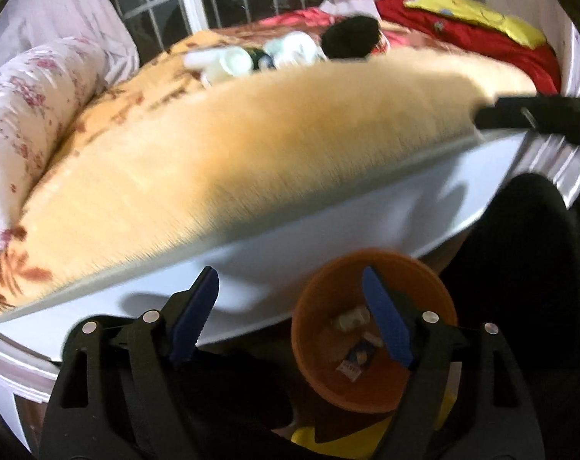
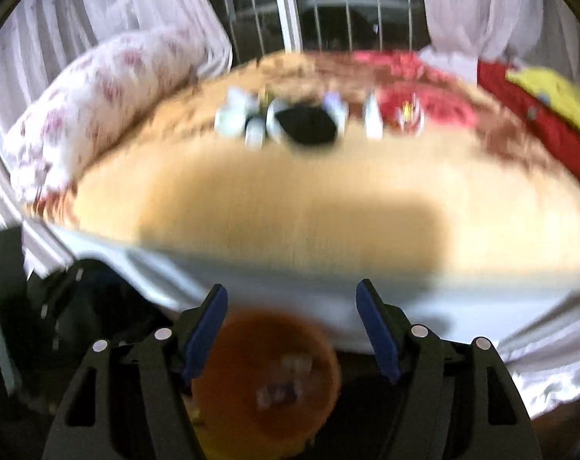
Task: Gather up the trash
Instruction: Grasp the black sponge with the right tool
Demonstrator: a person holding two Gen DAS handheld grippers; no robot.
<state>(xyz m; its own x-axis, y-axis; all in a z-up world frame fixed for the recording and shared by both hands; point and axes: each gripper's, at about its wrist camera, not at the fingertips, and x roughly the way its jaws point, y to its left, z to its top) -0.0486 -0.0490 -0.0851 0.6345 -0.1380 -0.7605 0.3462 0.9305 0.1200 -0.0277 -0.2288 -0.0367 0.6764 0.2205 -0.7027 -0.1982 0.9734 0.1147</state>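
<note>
An orange bin (image 1: 370, 383) stands on the floor below the bed's edge, with small scraps of trash (image 1: 357, 352) inside. It also shows, blurred, in the right wrist view (image 2: 267, 383). My left gripper (image 1: 290, 314) is open and empty above the bin's left rim. My right gripper (image 2: 292, 329) is open and empty above the bin. Far back on the orange blanket (image 1: 198, 168) lie white and green bottles or wrappers (image 1: 251, 59) and a black object (image 1: 351, 36). They also show, blurred, in the right wrist view (image 2: 251, 119).
A floral bolster (image 1: 33, 115) lies along the bed's left side. Red and yellow bedding (image 1: 474, 27) is at the right. The white bed frame (image 1: 328, 226) runs across in front of the bin. The other gripper's black tip (image 1: 535, 119) reaches in from the right.
</note>
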